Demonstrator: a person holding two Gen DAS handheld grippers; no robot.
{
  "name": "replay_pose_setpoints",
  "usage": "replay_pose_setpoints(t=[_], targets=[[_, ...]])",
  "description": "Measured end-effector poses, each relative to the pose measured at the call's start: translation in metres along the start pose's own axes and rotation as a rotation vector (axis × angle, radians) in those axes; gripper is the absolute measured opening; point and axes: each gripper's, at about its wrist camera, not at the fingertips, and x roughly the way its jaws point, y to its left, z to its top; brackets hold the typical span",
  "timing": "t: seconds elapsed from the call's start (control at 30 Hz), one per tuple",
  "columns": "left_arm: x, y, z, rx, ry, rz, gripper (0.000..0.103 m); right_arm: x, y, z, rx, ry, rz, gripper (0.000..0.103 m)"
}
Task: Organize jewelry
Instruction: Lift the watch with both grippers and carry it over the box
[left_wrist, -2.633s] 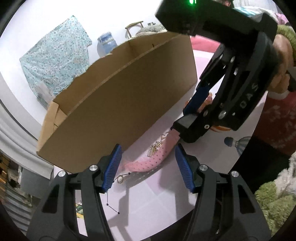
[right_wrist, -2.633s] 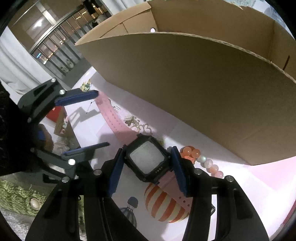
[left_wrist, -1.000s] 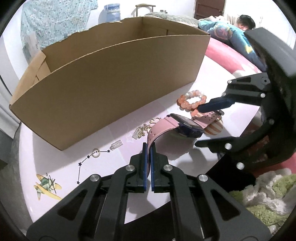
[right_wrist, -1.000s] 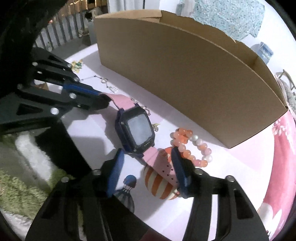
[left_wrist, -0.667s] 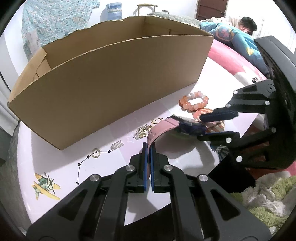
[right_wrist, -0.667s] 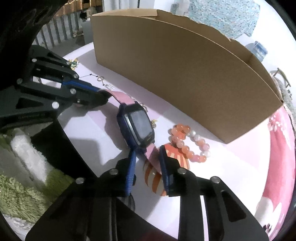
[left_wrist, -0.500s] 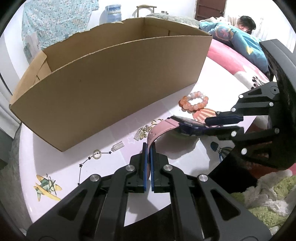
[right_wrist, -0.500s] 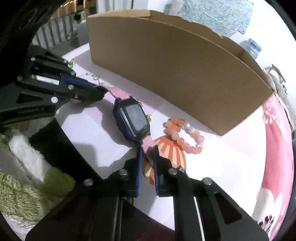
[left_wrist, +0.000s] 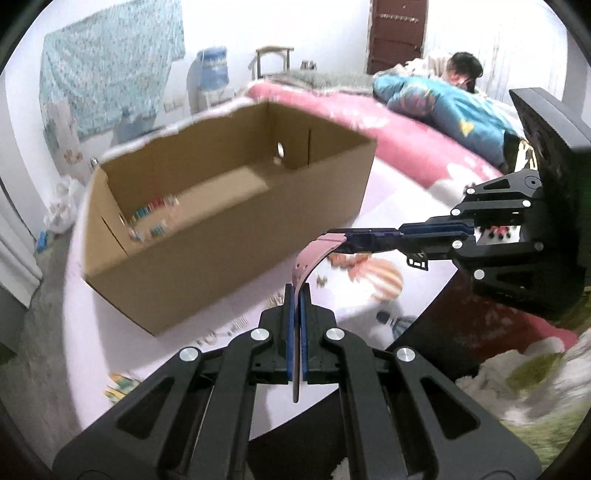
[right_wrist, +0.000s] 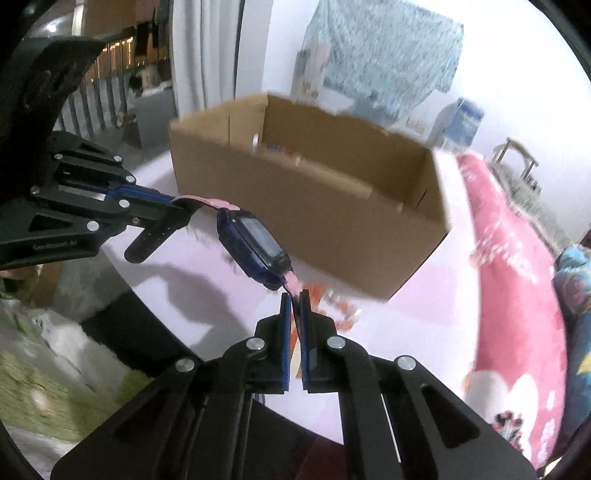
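A watch (right_wrist: 255, 245) with a dark blue case and pink strap (left_wrist: 310, 258) hangs in the air between both grippers, above the pale pink table (left_wrist: 103, 332). My left gripper (left_wrist: 295, 295) is shut on one strap end; in the right wrist view the left gripper (right_wrist: 177, 201) reaches in from the left. My right gripper (right_wrist: 294, 297) is shut on the other strap end just below the case. In the left wrist view the right gripper (left_wrist: 402, 234) comes in from the right. Behind the watch stands the open cardboard box (left_wrist: 229, 229), with small colourful items (left_wrist: 147, 218) in its left corner.
An orange and white bead bracelet (right_wrist: 341, 308) and small metal jewelry pieces (left_wrist: 236, 325) lie on the table under the watch. Behind the table are a pink bed (left_wrist: 399, 147) with a person lying on it, a water jug (right_wrist: 461, 122) and a hanging blue cloth (left_wrist: 107, 74).
My right gripper closed on the watch's strap end. Both grippers then rose together, lifting the watch off the table, so the box's inside now shows.
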Motion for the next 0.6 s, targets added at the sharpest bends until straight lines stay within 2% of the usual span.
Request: replay_pose_setpoints(t=[0.17,0.23,0.33,0.4,0.47,0.6], targets=[[-0.045,0.015,0.039,0.004,-0.103,-0.02,0.002,-0.041,-0.004,0.045,-0.031,-0.134,-0.018,0.004],[-0.053,0.026,0.055,0.001,-0.128,-0.027,0.002,-0.051,-0.012,0.068,-0.055,-0.186,-0.01,0.004],[-0.047,0.047,0.08,-0.015,-0.132,-0.026,0.002,-0.042,-0.031,0.1,-0.065,-0.205,0.026,0.004],[-0.033,0.063,0.095,-0.04,-0.1,-0.021,0.002,-0.024,-0.05,0.121,-0.022,-0.174,0.1,0.004],[-0.008,0.086,0.11,-0.104,-0.034,-0.057,0.002,0.0,-0.067,0.137,0.02,-0.127,0.148,0.004],[0.049,0.12,0.126,-0.197,0.13,-0.124,0.002,0.067,-0.1,0.166,0.094,0.035,0.217,0.004]])
